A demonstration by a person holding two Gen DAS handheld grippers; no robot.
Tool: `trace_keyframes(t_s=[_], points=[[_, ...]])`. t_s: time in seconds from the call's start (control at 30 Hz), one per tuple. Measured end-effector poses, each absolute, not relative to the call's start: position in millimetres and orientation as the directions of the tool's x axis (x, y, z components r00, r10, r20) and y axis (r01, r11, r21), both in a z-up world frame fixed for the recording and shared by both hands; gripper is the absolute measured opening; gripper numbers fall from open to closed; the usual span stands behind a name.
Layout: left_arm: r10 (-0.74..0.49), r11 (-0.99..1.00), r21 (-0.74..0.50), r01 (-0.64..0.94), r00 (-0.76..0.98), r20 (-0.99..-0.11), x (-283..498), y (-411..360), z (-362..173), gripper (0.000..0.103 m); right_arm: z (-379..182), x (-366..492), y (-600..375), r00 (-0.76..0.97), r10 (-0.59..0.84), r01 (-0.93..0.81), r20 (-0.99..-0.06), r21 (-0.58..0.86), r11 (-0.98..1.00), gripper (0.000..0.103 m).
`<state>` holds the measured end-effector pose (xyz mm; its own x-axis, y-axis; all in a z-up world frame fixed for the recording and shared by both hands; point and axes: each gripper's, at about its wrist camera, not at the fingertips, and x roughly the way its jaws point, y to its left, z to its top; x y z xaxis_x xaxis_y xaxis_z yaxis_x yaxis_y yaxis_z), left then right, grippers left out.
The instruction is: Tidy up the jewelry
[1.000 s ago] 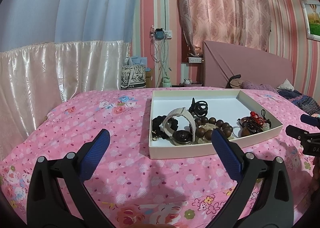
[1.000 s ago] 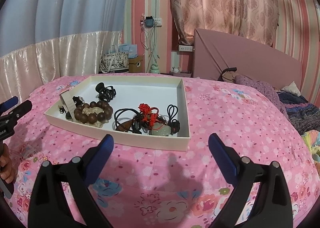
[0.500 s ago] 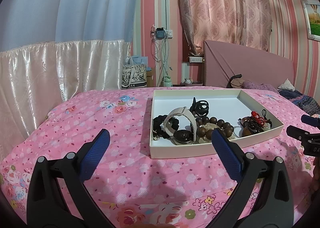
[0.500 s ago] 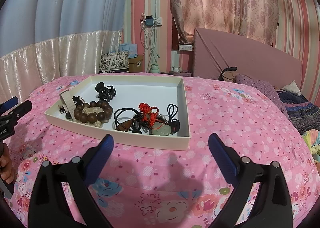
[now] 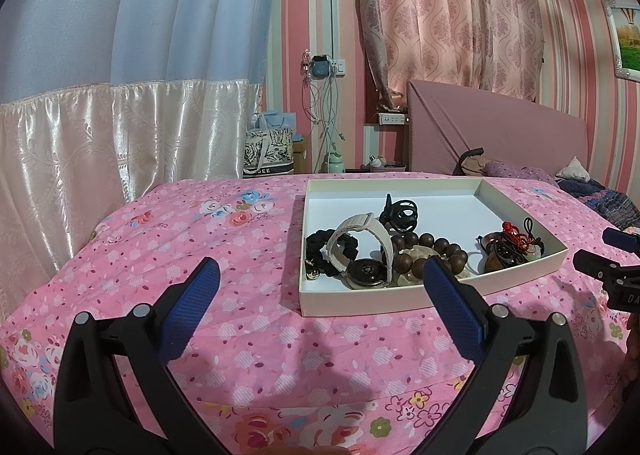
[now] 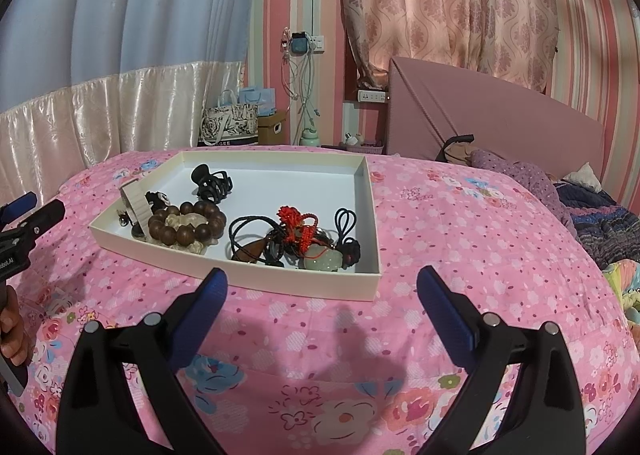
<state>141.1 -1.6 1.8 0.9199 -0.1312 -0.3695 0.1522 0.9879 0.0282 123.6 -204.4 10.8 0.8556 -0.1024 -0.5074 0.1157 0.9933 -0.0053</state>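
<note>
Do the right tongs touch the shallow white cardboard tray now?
Apart. In the right wrist view the open right tongs sit short of the shallow white cardboard tray, with pink floral bedspread visible between each blue fingertip and the tray wall.

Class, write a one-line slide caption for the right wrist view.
Open right gripper faces a white tray of jumbled jewelry on a pink floral bedspread.

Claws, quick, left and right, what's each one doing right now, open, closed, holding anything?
Left claw: open, holding nothing, short of the white tray.
Right claw: open, holding nothing, also short of the tray.
</note>
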Motion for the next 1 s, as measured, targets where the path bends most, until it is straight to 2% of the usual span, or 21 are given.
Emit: trace_keyframes(t_s=[1.0], points=[[-0.126, 0.988, 0.036, 0.15, 0.919, -0.373, 141.0, -4.7, 1.9, 0.1, 13.7, 121.2, -206.4, 0.857, -0.105, 0.117, -0.504, -0.009, 0.993, 0.096]])
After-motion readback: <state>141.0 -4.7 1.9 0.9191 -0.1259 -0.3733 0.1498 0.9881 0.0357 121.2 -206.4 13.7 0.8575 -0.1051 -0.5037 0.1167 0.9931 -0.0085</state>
